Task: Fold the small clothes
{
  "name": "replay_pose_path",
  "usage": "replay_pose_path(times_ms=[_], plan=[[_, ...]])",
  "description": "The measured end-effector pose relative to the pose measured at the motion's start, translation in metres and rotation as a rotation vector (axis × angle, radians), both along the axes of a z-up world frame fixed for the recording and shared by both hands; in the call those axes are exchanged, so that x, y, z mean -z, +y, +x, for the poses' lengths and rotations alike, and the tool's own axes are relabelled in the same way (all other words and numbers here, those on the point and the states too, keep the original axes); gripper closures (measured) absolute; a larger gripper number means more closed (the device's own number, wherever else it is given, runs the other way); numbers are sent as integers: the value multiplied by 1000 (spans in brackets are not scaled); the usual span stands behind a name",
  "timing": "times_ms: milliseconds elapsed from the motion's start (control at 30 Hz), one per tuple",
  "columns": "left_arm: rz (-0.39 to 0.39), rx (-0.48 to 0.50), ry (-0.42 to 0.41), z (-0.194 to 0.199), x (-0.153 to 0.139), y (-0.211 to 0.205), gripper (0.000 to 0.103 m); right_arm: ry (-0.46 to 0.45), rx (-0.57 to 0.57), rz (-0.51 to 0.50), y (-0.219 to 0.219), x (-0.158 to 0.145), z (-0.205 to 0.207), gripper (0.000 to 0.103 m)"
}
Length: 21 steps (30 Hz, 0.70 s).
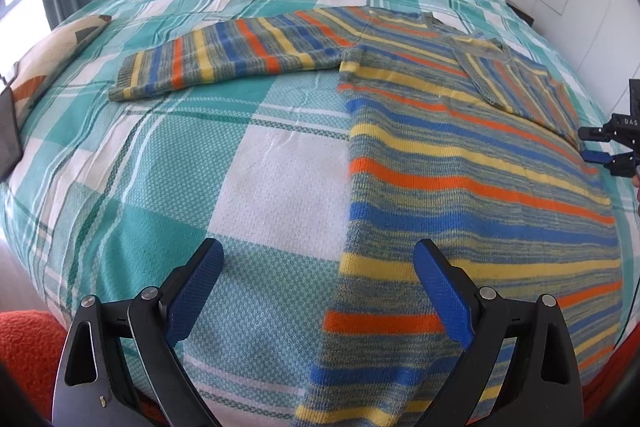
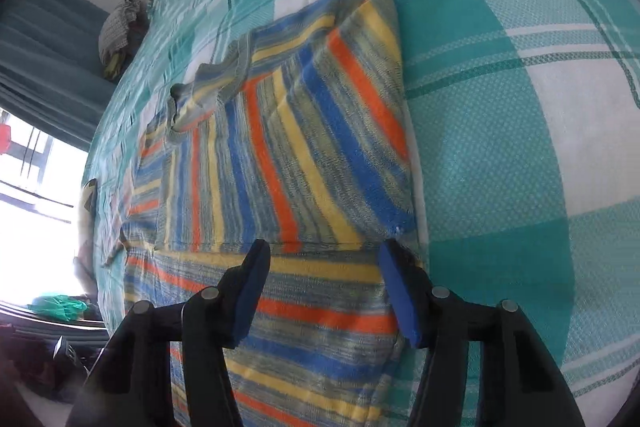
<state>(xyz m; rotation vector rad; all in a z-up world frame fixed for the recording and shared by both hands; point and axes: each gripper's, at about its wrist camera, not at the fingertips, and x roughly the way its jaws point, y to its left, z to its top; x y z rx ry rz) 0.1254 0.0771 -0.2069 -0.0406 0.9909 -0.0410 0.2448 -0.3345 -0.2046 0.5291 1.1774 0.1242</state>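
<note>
Spread over the bed (image 1: 248,187) is a teal-and-white checked cover, on which the striped sweater (image 1: 460,163) lies flat. Nearest the cameras, the left tongs (image 1: 320,291) are held released above the sweater's lower edge, nothing gripped. The right tongs (image 2: 324,291) are parted over the knit, no fabric clamped. Further on, one sleeve (image 2: 320,131) is seen already folded across the body, while the other sleeve (image 1: 224,63) is stretched out sideways, unfolded. Roughly a third is judged done; the second sleeve and body folds remain.
</note>
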Motion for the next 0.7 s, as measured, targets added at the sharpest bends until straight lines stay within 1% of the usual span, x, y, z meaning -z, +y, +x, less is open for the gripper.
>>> replay_pose_path(times_ms=[100,167,200,233,300,400,500,533,600,700], plan=[[-1,-5,-6,-4,-2,6,6,-99,32,-141,-1,-23,-29,35],[-11,-14,3,-2,-1,10,6,-164,31,-165,-5,-38,-56,33],[-13,-20,11,0,0,12,6,-186,36,-185,-7,-43,-71,30],[-14,-26,18,1,1,12,6,-203,43,-215,-10,-47,-88,28],[-19,-32,27,2,3,12,6,-231,63,-279,-14,-49,-121,27],[-12,-25,31,2,6,9,6,-242,102,-357,-19,-41,-170,27],[8,-30,42,1,13,5,3,-232,156,-371,-25,-27,-208,27],[9,-36,44,2,16,5,1,-215,170,-360,-26,-20,-216,27],[6,-50,49,2,20,4,0,-156,179,-335,-28,-6,-223,27],[10,-49,85,6,22,4,0,-171,153,-369,-23,-7,-219,24]])
